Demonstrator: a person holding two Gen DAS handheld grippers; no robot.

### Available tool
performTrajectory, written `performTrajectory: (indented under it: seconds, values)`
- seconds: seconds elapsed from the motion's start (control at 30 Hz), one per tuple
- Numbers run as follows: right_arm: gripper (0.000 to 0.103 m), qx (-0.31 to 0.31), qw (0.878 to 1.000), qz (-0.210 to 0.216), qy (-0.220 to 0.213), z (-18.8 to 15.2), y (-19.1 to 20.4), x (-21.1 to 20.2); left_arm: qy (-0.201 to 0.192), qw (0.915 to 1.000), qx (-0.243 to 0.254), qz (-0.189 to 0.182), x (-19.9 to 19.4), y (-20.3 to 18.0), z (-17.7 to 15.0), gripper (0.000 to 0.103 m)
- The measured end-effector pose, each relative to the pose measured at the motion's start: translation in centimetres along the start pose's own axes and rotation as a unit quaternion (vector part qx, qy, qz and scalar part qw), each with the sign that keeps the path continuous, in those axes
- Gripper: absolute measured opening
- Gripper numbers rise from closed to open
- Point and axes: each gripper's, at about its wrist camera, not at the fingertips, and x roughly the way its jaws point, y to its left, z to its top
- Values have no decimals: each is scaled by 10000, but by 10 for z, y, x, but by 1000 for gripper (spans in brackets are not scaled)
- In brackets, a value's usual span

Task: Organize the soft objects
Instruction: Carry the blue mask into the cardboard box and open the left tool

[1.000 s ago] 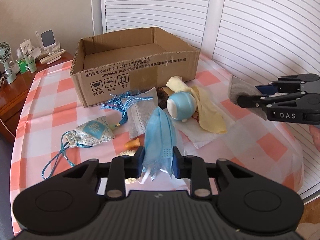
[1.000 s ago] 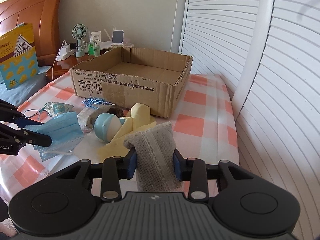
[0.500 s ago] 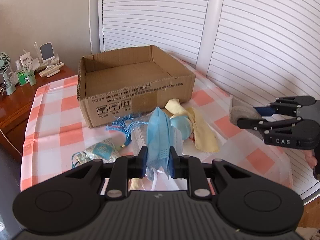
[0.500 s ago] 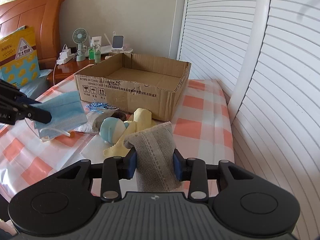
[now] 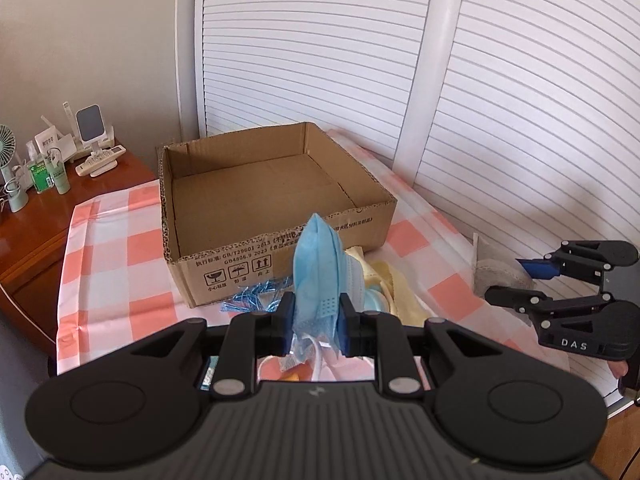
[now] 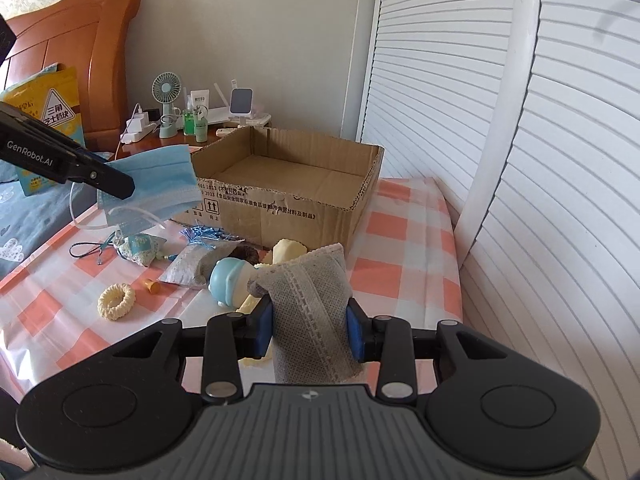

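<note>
The left gripper (image 5: 314,322) has risen, pinching the limp, light mask (image 5: 318,264) mid-fold. The right gripper (image 6: 309,330) clamps the soft gray pouch (image 6: 310,312), lower center.

A corrugated cardboard box (image 6: 304,196) with matt brown walls is seen. The face mask (image 6: 160,184) is thin pleated non-woven fabric, the grey sachet (image 6: 316,312) coarse mesh cloth, the tablecloth (image 6: 404,248) glossy plastic.

"DAS" on right gripper (image 5: 520,276); "GenRobot.AI" on left gripper (image 6: 120,184); "GB4806.9 2023" on cardboard box (image 5: 248,258).
</note>
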Motion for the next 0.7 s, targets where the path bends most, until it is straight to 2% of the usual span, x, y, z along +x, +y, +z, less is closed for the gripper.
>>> performTrajectory:
  seconds: [0.13,0.33,0.57,0.6,0.63,0.67,0.7]
  values:
    - [41,-25,10000,35,-62,6,2,-2,-16,10000,1,-25,7,3,16,19]
    - [41,-96,9998,52,-143,16,3,0,-162,9992,170,332,28,12,60,19]
    - [41,-79,9999,66,-131,29,-4,15,-106,9974,112,701,82,40,111,21]
    - [41,-63,9999,62,-126,31,-6,18,-91,9969,95,776,92,44,116,24]
    - [41,-45,9999,62,-119,32,-8,22,-91,9963,79,849,100,49,120,39]
    - [41,-28,9999,62,-103,34,-10,25,-111,9956,64,924,109,54,124,66]
    - [41,-15,9999,56,-85,35,-11,29,-115,9951,35,986,117,59,126,78]
